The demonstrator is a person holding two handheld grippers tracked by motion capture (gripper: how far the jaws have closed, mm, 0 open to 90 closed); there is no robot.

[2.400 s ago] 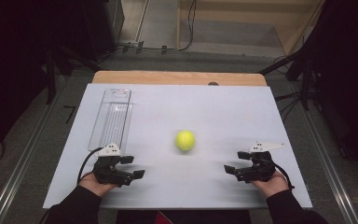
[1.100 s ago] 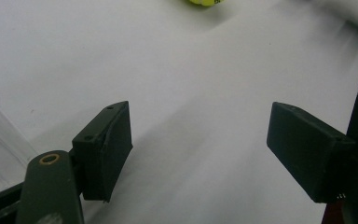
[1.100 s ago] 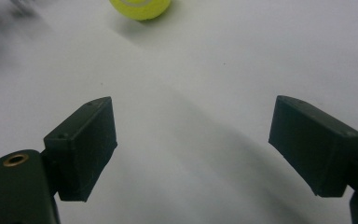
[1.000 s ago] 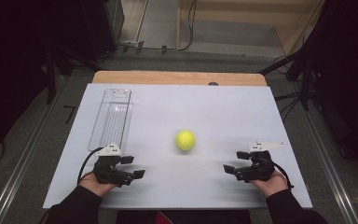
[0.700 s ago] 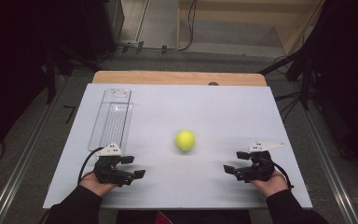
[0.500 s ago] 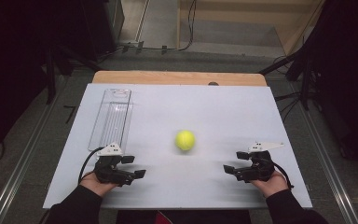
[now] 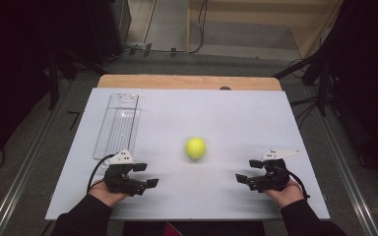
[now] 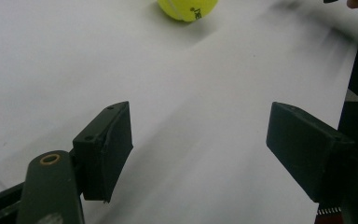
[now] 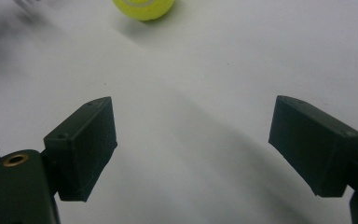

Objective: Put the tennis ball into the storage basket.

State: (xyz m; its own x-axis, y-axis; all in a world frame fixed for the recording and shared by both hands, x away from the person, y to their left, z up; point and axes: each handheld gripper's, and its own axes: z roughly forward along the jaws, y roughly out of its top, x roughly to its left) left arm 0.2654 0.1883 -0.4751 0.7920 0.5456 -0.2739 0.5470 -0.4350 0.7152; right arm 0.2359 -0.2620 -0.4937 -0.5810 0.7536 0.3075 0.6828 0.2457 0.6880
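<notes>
Both sets of jaws stand apart with nothing between them, the left gripper (image 7: 145,175) and right gripper (image 7: 245,171) resting near the counter's (image 7: 236,118) front edge. The tennis ball (image 7: 195,147) sits untouched mid-counter between them, and the clear tray (image 7: 117,125) along the left edge is empty, so I'd say everything is yet to do.

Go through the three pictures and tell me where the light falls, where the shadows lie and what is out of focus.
High view: the white table is evenly lit, the room around it dark, and the tennis ball is slightly soft. Left gripper view: the near tongs are blurred, and a soft shadow lies beside the ball. Right gripper view: a broad grey shadow runs between the tongs, and the ball is cut by the top edge.
</notes>
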